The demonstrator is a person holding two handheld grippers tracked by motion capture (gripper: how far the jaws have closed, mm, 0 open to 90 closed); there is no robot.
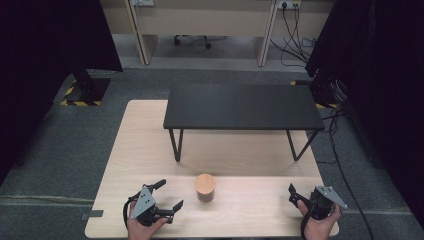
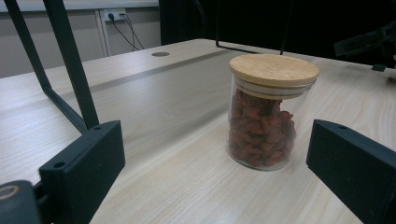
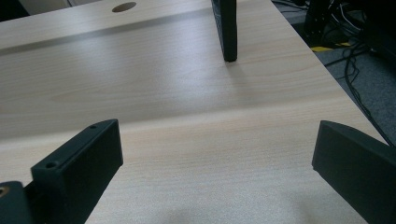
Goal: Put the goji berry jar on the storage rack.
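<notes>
From the high view, I hold my left gripper (image 1: 169, 196) low over the near edge of the wooden table (image 1: 150, 130), left of centre, and its two jaws are spread wide with nothing between them. Just to its right stands the glass jar (image 1: 205, 188), upright on the table, with a round wooden lid (image 1: 205, 182) on top. The jar is near my left gripper but not touching it. My right gripper (image 1: 291, 192) is at the near right corner of the table, well apart from the jar, held in my right hand (image 1: 320, 224). Farther away, a black shelf (image 1: 242, 106) on thin metal legs stands across the far half of the table.

In the left gripper view, my two black jaws rise from the bottom corners, far apart, and the jar (image 2: 261, 116) stands on the table beyond them, closer to the jaw on the right. It is clear glass, filled with red dried berries (image 2: 259, 130), and the lid (image 2: 274, 70) sits flat on it. Neither jaw touches it. A leg of the shelf (image 2: 70, 70) slants down at the left.

In the right gripper view, my jaws also stand wide open, over bare tabletop (image 3: 187, 121). One leg of the shelf (image 3: 226, 28) comes down to the table at the far side, and beyond the table's right edge lie cables (image 3: 355, 74) on the grey floor.
</notes>
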